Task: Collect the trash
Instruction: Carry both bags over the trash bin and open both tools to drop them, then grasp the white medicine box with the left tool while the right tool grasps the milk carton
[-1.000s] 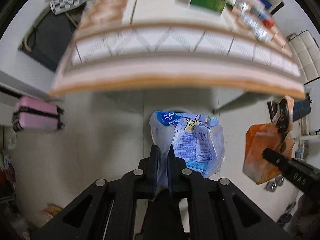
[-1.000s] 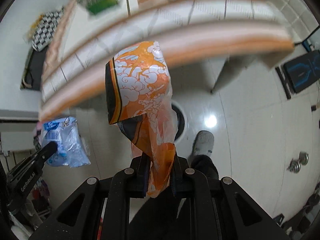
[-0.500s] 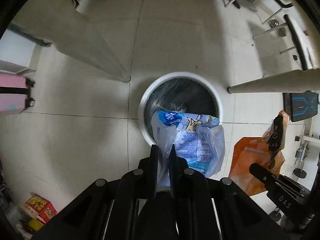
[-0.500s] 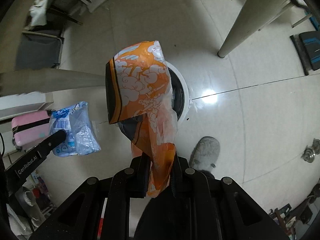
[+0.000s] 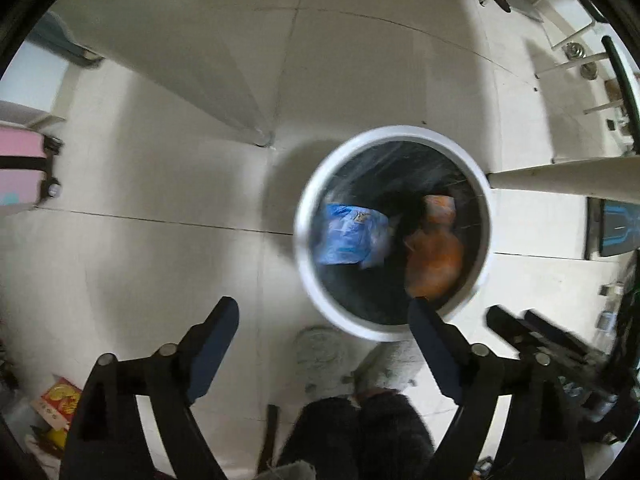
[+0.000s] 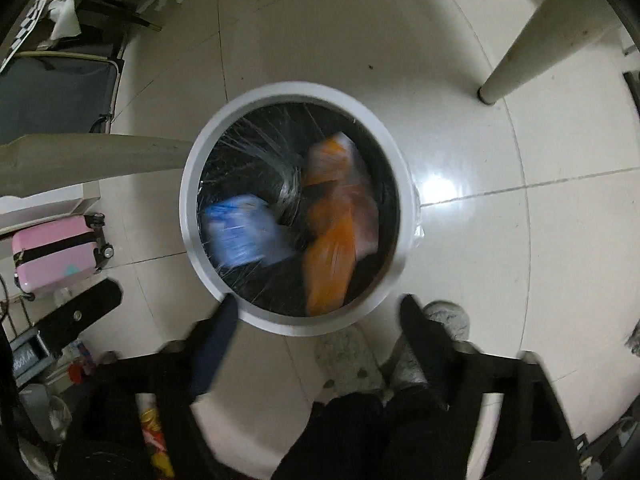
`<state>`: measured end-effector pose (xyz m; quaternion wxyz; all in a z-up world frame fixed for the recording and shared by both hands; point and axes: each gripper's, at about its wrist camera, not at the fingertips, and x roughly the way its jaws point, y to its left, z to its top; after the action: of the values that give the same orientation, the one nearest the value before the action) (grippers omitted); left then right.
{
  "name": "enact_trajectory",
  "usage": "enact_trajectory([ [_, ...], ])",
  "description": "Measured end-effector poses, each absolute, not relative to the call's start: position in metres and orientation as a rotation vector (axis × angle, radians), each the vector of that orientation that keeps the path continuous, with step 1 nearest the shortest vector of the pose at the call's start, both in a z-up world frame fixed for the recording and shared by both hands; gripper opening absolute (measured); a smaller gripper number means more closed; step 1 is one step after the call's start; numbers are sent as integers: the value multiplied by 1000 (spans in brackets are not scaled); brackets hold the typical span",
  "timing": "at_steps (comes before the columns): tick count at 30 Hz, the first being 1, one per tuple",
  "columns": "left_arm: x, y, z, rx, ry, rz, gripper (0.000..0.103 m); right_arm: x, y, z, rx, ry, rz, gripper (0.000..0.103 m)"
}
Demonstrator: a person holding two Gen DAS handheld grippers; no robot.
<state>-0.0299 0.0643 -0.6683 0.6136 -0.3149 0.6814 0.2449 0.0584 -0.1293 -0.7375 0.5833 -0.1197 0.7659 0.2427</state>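
A round white trash bin [image 5: 308, 264] [image 6: 192, 240] with a black liner stands on the floor below both grippers. Inside it, blurred by motion, are a blue-and-clear plastic wrapper [image 5: 348, 236] [image 6: 240, 236] on the left and an orange snack bag [image 5: 434, 256] [image 6: 336, 232] on the right. My left gripper [image 5: 322, 316] is above the bin's near-left edge, its jaws opening wide with nothing between them. My right gripper [image 6: 318, 316] hangs over the bin's near rim, jaws opening wide and empty too. The right gripper also shows in the left wrist view at the lower right [image 5: 532, 332].
Pale tiled floor surrounds the bin. Table legs [image 5: 244, 112] [image 6: 516, 56] stand close on both sides. A pink suitcase [image 6: 56, 256] is at the left. A person's grey slippers [image 6: 352, 356] and dark trouser legs are just in front of the bin.
Both grippers came down from table height to over the bin and went from shut to wide apart. The blue wrapper and the orange bag left the jaws and are now in the bin.
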Motion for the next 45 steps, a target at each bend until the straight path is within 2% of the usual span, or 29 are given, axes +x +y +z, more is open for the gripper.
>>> enact_trajectory([
  [2,-36,61,-655,-672,1563,602,88,58,-128,-727,-333,1746,557,96],
  [12,-40,30,-589,-552,1531,653,89,50,-122,-650,-490,1592,526,98],
  [18,-51,23,-552,-559,1505,647,89,42,-129,-592,-496,1567,521,98],
  [34,-90,14,-361,-576,1402,652,89,21,-146,-362,-436,1538,598,98],
  [39,-66,30,-303,-564,1325,672,89,44,-148,-299,-322,1532,585,98],
  [45,22,69,-241,-518,1216,633,89,133,-138,-238,-227,1469,550,98],
])
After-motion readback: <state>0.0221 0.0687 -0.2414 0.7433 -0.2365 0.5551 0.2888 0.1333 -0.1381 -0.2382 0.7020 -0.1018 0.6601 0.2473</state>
